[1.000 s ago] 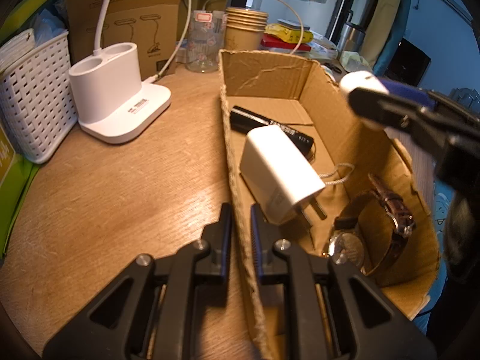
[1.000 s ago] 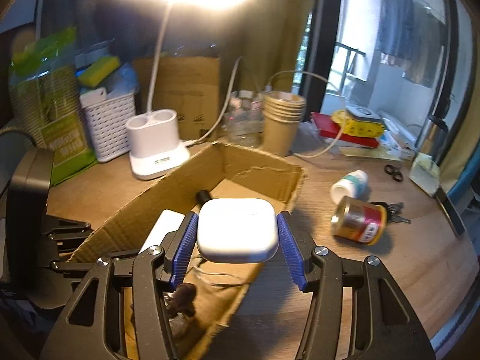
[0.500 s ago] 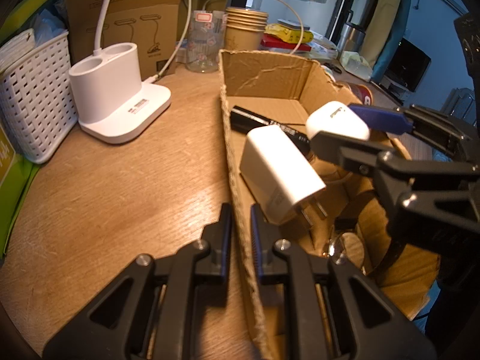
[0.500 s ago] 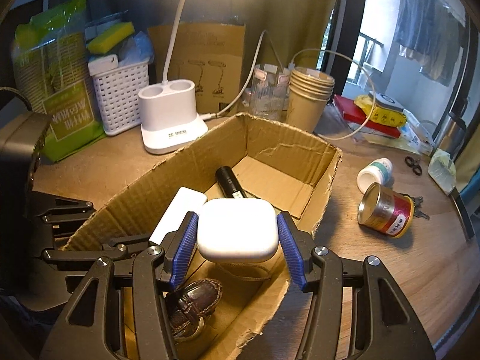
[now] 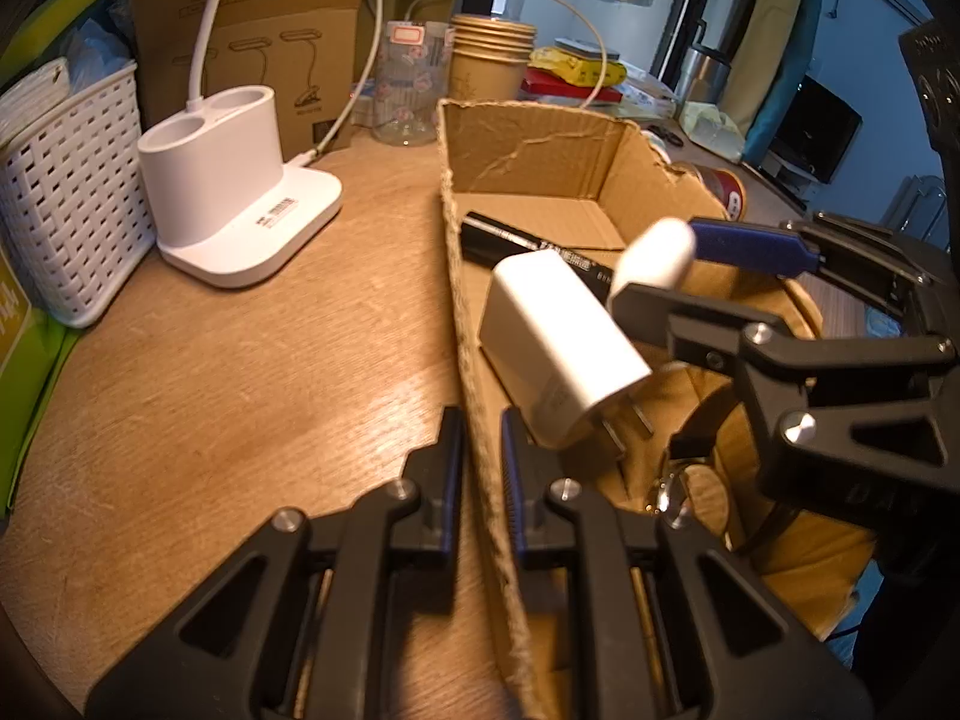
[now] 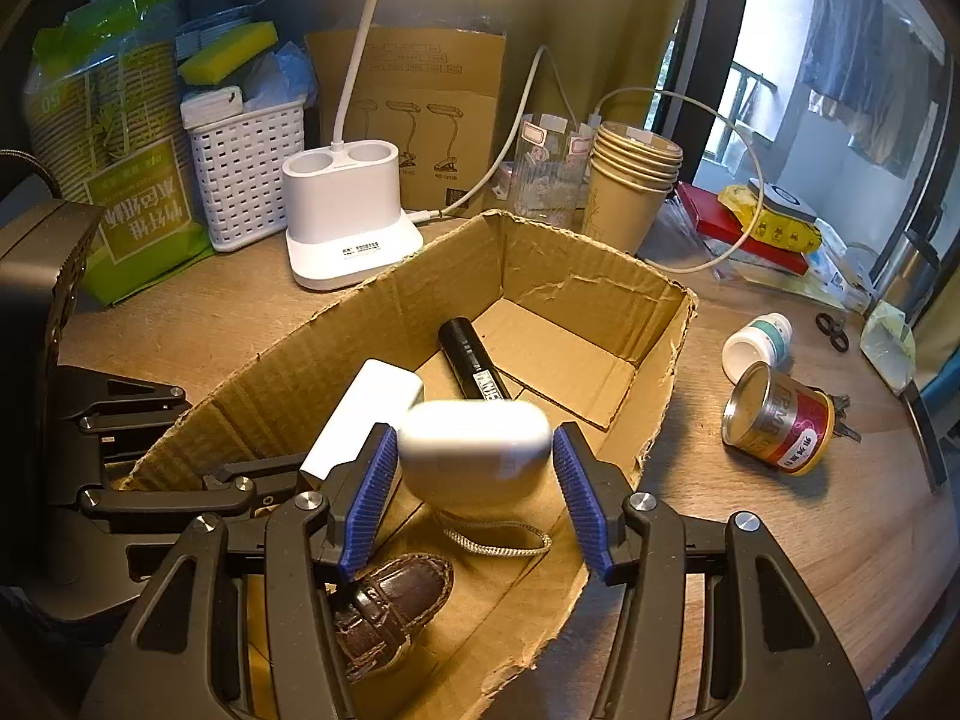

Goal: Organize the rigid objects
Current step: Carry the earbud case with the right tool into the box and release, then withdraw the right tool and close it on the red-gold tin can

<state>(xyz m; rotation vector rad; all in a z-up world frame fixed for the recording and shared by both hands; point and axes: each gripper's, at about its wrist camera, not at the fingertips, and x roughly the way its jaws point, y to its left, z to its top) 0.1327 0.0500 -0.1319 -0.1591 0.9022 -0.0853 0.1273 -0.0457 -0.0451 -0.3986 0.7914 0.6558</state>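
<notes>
An open cardboard box point(image 6: 576, 276) lies on the wooden desk. In it are a white charger plug point(image 5: 558, 336), a black marker point(image 6: 471, 360) and a brown leather watch point(image 6: 390, 606). My right gripper point(image 6: 474, 504) is over the box with its blue pads spread; the white earbud case point(image 6: 474, 441) is blurred between them, with small gaps on both sides. Its lanyard point(image 6: 498, 540) lies on the box floor. My left gripper point(image 5: 480, 480) is shut on the box's near wall point(image 5: 465, 312).
A white lamp base point(image 6: 348, 216), a white basket point(image 6: 246, 168), a stack of paper cups point(image 6: 630, 180) and a glass stand behind the box. A red tin point(image 6: 780, 420), a small white bottle point(image 6: 756, 345) and keys lie to the box's right.
My right gripper has come down into the box and its pads have spread off the white case, which now looks loose and blurred. The left gripper has not moved.
</notes>
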